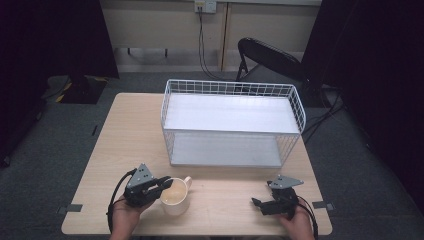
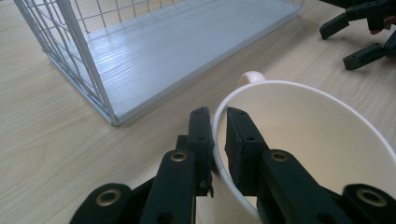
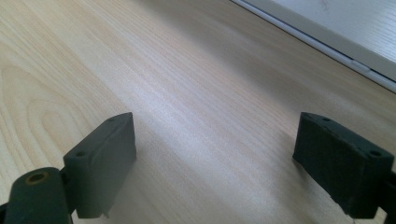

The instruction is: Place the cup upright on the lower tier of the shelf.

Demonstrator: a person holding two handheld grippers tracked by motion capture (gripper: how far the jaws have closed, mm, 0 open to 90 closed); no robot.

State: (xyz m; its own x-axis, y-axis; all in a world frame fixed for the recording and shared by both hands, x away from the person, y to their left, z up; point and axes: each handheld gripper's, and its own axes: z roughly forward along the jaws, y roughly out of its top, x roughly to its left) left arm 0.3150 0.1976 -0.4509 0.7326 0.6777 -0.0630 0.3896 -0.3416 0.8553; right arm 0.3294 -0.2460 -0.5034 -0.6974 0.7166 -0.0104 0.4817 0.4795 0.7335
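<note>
A cream mug with its handle pointing toward the rack stands upright near the table's front left. My left gripper is shut on its near rim, one jaw inside and one outside; in the left gripper view the rim of the mug runs between the jaws of the left gripper. At the front right, my right gripper rests low over bare wood, open, pointing left. In its own view the right gripper has nothing between its jaws.
A white wire rack with two white shelves stands on the wooden table beyond both grippers, its open side facing me. A black folding chair stands behind the table. Bare wood lies between mug and right gripper.
</note>
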